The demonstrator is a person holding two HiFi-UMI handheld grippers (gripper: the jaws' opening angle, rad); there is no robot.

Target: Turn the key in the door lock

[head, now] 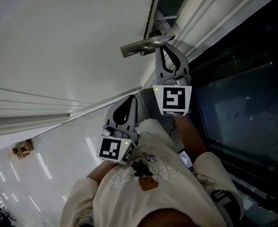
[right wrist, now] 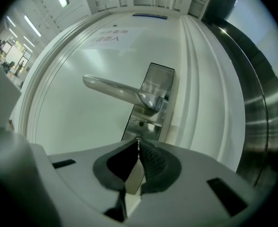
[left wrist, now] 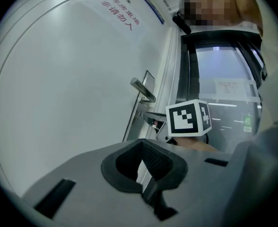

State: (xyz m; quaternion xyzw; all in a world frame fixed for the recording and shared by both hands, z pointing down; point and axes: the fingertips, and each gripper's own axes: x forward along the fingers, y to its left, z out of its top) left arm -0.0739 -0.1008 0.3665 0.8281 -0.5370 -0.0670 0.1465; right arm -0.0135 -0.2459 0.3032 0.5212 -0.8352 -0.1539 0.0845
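Note:
A silver lever handle (head: 141,45) (right wrist: 120,91) sticks out of the steel lock plate (right wrist: 154,86) on a white door (head: 58,41). My right gripper (head: 164,46) (right wrist: 138,140) is shut with its tips against the plate just below the handle. A thin silvery sliver, the key (right wrist: 138,138), shows pinched between its pads, and the keyhole is hidden behind them. My left gripper (head: 131,98) (left wrist: 141,142) hangs lower and further from the door, shut with nothing between its pads. In the left gripper view the right gripper's marker cube (left wrist: 188,117) sits by the lock plate (left wrist: 146,86).
The white door frame (head: 200,18) runs beside the lock. A dark glass panel (head: 243,108) lies to the right of it. Glossy floor (head: 58,150) with a small cardboard object (head: 21,148) shows at lower left. A paper notice (left wrist: 122,15) is stuck on the door.

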